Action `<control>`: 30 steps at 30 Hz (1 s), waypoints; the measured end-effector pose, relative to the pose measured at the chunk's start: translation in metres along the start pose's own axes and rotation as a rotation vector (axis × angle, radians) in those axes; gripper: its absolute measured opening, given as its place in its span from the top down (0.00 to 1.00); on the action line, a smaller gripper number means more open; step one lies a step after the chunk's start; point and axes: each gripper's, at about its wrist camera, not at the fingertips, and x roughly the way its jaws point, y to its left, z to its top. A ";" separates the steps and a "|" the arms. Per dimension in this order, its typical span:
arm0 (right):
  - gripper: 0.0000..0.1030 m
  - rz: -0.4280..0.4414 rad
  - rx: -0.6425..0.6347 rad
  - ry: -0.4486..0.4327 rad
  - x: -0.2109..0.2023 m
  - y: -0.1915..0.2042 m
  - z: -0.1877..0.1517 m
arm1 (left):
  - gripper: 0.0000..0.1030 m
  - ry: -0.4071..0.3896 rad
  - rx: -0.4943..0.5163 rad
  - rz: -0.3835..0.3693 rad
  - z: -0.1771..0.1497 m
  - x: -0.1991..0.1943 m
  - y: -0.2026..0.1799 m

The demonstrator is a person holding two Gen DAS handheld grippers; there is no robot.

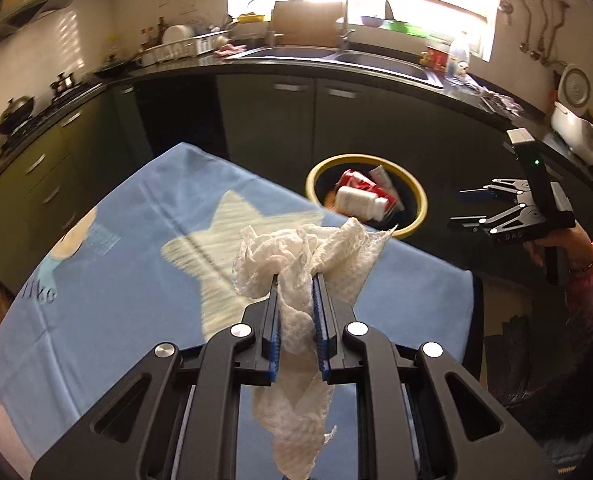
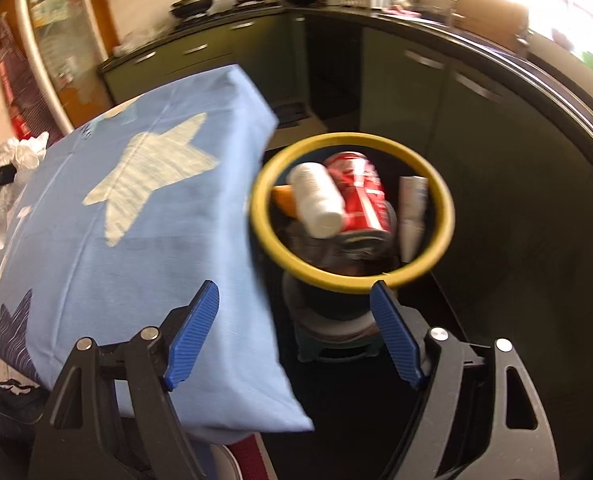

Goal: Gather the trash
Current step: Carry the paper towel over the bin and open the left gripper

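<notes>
My left gripper [image 1: 296, 280] is shut on a crumpled white paper towel [image 1: 296, 252] and holds it above the blue star-print tablecloth [image 1: 128, 280]. The towel also shows at the far left of the right wrist view [image 2: 20, 152]. A yellow-rimmed trash bin [image 1: 412, 188] stands beyond the table's far right edge and holds a red can [image 1: 360, 182], a white bottle [image 1: 354, 200] and a white tube [image 1: 382, 176]. My right gripper [image 2: 294, 300] is open and empty, just in front of the bin [image 2: 446, 208]; it also shows in the left wrist view [image 1: 466, 206].
Dark kitchen cabinets and a black counter [image 1: 280, 60] with a double sink [image 1: 336, 56] curve behind the bin. A stove with pots [image 1: 20, 112] is at the left. The table [image 2: 136, 220] lies left of the bin.
</notes>
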 end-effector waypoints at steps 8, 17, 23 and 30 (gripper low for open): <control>0.28 0.000 0.057 -0.011 0.002 -0.033 -0.008 | 0.85 0.019 0.178 -0.117 0.101 0.092 -0.068; 0.28 -0.006 0.130 0.005 0.009 -0.061 -0.019 | 0.81 0.107 0.223 -0.172 0.159 0.215 -0.108; 0.28 -0.003 0.141 0.008 0.012 -0.064 -0.020 | 0.33 0.104 0.240 -0.099 0.169 0.261 -0.124; 0.27 0.006 0.123 0.011 0.014 -0.056 -0.019 | 0.22 0.051 0.187 -0.105 0.153 0.224 -0.104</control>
